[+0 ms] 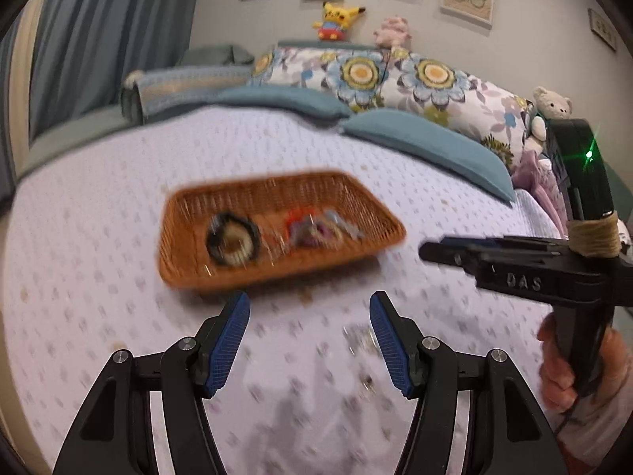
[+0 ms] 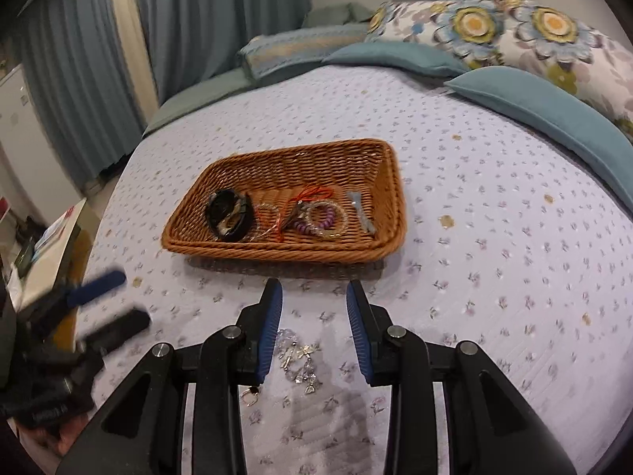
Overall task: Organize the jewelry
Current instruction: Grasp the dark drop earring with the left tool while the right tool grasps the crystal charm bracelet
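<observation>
1 wicker basket (image 2: pixel 389 194), approx 5 jewelry pcs (image 2: pixel 312 217) inside, 1 crystal bracelet (image 2: pixel 297 360) on bedspread (image 2: pixel 494 261).

The basket (image 2: pixel 385 182) is rough woven wicker. The bedspread (image 2: pixel 494 237) is matt quilted cloth. The bangle (image 2: pixel 229 215) looks glossy, the charm bracelet (image 2: pixel 298 360) clear and glassy.

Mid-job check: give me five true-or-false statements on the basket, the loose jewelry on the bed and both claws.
1. The wicker basket already holds bracelets. True.
2. The right claw grips the crystal bracelet. False: it is open, and the bracelet lies on the bedspread between its fingers.
3. The black bangle lies at the basket's left end. True.
4. The left claw is shut. False: it is open and holds nothing.
5. The basket sits on a pillow. False: it rests on the bedspread.
</observation>
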`<state>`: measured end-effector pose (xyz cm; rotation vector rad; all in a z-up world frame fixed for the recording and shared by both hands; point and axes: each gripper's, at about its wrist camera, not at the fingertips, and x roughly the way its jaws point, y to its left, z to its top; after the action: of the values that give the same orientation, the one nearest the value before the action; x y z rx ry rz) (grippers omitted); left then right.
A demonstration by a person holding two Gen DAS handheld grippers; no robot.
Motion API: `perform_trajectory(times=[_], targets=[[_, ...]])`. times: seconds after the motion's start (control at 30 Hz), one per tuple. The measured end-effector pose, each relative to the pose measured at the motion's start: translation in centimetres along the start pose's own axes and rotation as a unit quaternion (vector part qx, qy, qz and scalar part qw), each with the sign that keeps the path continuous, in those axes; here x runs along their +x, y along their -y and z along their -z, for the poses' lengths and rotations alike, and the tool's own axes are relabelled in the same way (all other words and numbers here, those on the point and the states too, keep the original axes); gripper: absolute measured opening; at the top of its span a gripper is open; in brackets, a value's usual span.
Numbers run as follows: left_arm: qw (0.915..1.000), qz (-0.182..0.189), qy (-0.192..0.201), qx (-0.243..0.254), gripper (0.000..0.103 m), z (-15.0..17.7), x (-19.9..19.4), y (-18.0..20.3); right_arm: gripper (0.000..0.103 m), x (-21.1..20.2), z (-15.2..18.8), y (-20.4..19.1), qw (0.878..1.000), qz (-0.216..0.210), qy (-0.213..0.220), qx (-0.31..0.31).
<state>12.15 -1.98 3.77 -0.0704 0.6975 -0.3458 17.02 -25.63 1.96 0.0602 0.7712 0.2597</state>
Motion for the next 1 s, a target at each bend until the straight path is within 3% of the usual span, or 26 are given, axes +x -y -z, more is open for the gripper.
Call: perform_trajectory(times=[0.07,0.37,0.53,0.77,1.0], targets=[[0.9998,0.004,-0.018,-0.013,0.065,1.3,1.0,0.2,0.036,0.6,1.2,0.2,1.000,0.006,0.008,0.001],[0.9953,0.046,-0.082,-0.024,0.065,5.3,5.5,1.0,0.036,4.8,3.8,0.7,0.998,-0.028,-0.055,-0.004],[0.9905,0.084,-0.101,-0.039,0.054,5.5,6.7,0.6,0.036,6.7,4.2,0.3,0.996,-0.046,-0.076,-0.004],[0.9878,0.078,-0.134,0.008,0.052,5.9,8.3,2.7,0.036,8.6,4.7,-0.3,0.994,-0.044,-0.103,-0.019],[0.9871,0.069,-0.144,0.016,0.036,5.9,8.9,2.9,0.036,9.5,4.7,-0.6,0.992,-0.059,-0.112,-0.029]])
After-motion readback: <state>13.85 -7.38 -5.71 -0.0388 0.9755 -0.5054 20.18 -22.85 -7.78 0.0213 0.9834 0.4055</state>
